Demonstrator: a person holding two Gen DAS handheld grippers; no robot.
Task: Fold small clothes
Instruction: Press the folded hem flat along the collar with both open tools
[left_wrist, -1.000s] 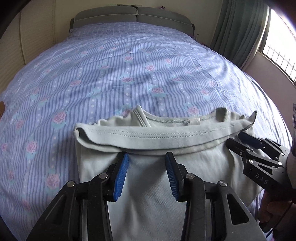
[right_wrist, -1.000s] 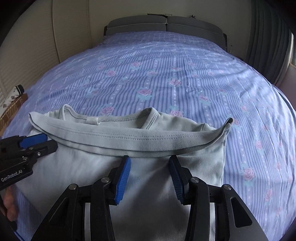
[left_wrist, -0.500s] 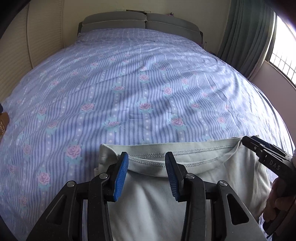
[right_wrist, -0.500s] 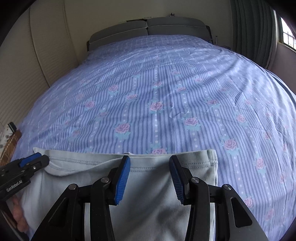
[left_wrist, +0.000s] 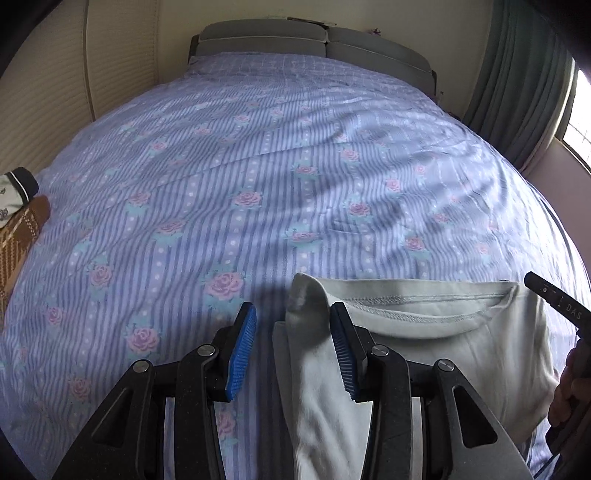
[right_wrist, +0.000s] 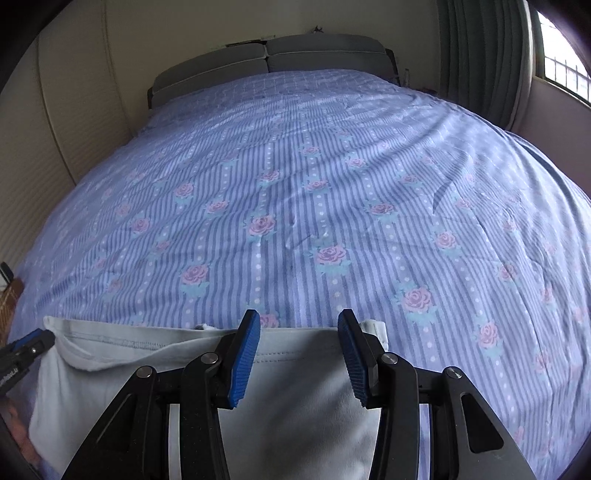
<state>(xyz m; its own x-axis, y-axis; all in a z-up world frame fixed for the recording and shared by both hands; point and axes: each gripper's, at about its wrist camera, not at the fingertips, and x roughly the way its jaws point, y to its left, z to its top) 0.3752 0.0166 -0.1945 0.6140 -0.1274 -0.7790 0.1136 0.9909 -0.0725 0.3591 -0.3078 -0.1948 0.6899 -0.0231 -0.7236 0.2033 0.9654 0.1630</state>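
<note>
Left claw (left_wrist: 291, 345) is spread wide, blue pads apart, w/ nothing pinched. A raised corner of the shirt (left_wrist: 436, 332) pokes up between its pads, right beside the right-hand pad; can't tell if cloth and pad touch. Right claw (right_wrist: 299, 349) is also spread, pads apart, hovering over the shirt's far edge near its right corner, gripping nothing.

Shirt is pale grey-green, folded into a flat rectangle, lying at the near edge of the bed (left_wrist: 258, 166). Its stitched neckline seam runs along the far side of the fold. Seen from the left wrist cam, most of the shirt sits to the right of the left claw; the right claw's black tip shows at the shirt's far right corner, w/ a bit of the person's hand behind it. Seen from the right wrist cam, the left claw's tip is at the shirt's left corner.

Bed has a lilac striped cover w/ pink roses, and a grey headboard (left_wrist: 314, 40) at the far end. Green curtains (left_wrist: 517, 74) hang right of the bed, beside a bright window (right_wrist: 561, 70).
</note>
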